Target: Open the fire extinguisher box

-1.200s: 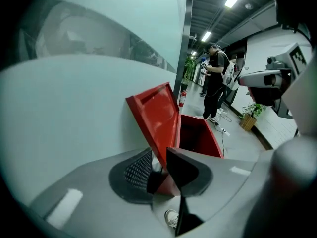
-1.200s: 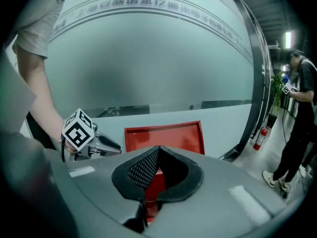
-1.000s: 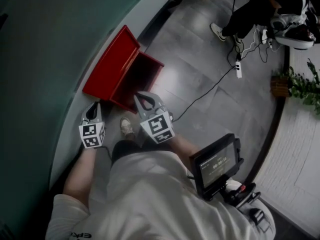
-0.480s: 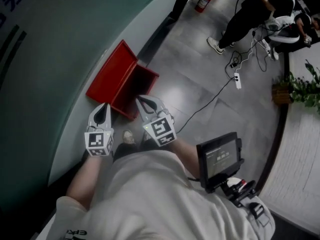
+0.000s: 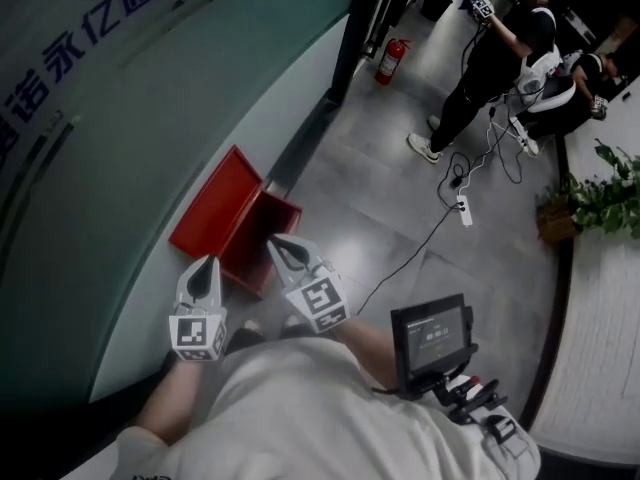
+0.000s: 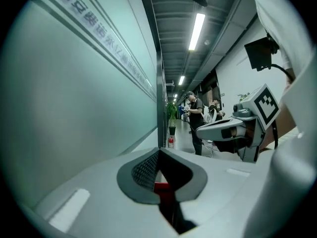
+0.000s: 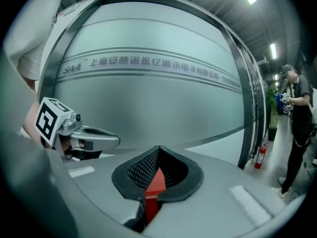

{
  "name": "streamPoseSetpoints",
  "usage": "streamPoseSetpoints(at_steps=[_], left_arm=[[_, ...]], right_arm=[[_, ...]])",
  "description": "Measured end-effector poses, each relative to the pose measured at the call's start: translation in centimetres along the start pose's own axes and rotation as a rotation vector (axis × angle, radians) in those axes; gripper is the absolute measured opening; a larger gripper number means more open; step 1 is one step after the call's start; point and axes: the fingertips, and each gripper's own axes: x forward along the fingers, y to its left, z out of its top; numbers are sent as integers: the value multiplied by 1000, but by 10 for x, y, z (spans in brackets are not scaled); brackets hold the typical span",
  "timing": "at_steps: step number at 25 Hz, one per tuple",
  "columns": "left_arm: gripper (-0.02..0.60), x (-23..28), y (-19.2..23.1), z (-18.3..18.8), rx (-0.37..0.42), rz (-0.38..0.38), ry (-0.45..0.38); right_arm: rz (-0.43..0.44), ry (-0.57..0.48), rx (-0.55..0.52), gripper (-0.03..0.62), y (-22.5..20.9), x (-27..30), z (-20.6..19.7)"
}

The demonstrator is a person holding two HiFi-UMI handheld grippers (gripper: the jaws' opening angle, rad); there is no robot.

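Observation:
The red fire extinguisher box (image 5: pixel 262 240) lies on the floor against the glass wall, its lid (image 5: pixel 212 217) swung up and leaning on the wall, its inside dark. My left gripper (image 5: pixel 210 260) hangs shut and empty just left of the box's near end. My right gripper (image 5: pixel 272 239) is shut and empty above the box's near edge. In the left gripper view the jaws (image 6: pixel 158 150) meet, with a red strip of the box (image 6: pixel 161 186) showing below them and the right gripper (image 6: pixel 223 130) beside. The right gripper view shows its jaws (image 7: pixel 158 148) meeting and the left gripper (image 7: pixel 94 138).
A red fire extinguisher (image 5: pixel 392 60) stands by the dark door frame down the corridor. A person (image 5: pixel 490 58) stands beyond it, near a power strip (image 5: pixel 465 211) and its cable on the grey tiles. A potted plant (image 5: pixel 590 203) sits at the right. A monitor (image 5: pixel 432 336) hangs at my waist.
Both grippers have lifted up and away from the open box, and the head view has risen, so more corridor shows. The box lid stays open.

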Motion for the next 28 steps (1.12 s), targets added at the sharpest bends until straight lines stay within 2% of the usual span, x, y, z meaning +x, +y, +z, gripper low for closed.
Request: streamPoseSetpoints(at_steps=[6,14,28], left_arm=[[2,-4,-14,19,-10,8,-48],[2,-24,-34,29,-2,-33,-77],[2,-102,-35,16,-27,-127,-80]], right_arm=[[5,-37,6,12,-9,-15,14],[-21,-66,6,12,2,-45,26],[-66,-60,19,12,102,-84,16]])
